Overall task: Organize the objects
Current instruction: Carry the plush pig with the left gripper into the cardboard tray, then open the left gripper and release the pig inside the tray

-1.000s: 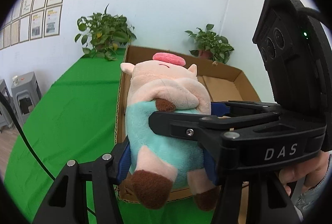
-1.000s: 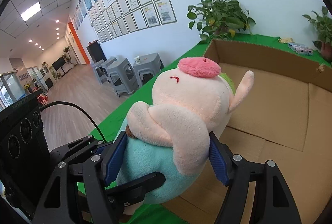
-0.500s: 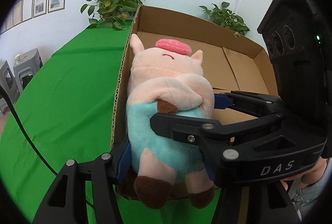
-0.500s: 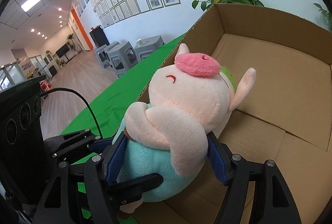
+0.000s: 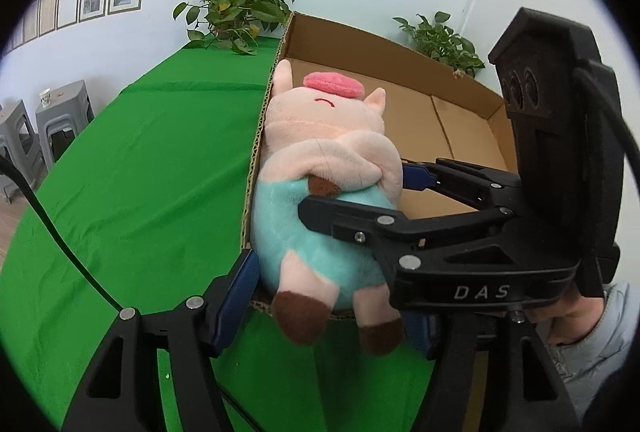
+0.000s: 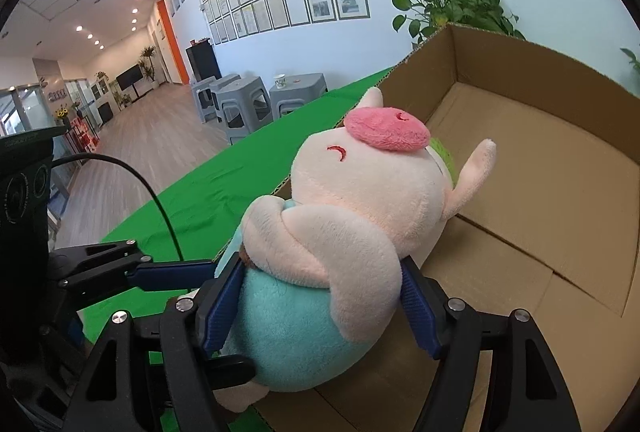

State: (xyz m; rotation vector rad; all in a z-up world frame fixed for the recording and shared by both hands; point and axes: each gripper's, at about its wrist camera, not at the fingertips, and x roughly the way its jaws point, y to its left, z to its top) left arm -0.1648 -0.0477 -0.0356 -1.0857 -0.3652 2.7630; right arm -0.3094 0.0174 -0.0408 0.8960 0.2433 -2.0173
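Note:
A plush pig with a pink snout and teal body hangs over the near left corner of an open cardboard box. My right gripper is shut on the pig's body, its blue pads pressed on both sides. My left gripper has opened; its left pad stands apart from the pig and its right finger is hidden behind the right gripper. The box shows nothing else inside.
The box sits on a green-covered table. Potted plants stand at the table's far end by the wall. Grey stools stand on the floor to the left. A black cable crosses the left view.
The pig has moved forward over the box's near corner. My left gripper's pads have spread away from the pig's body, while the right gripper keeps its hold.

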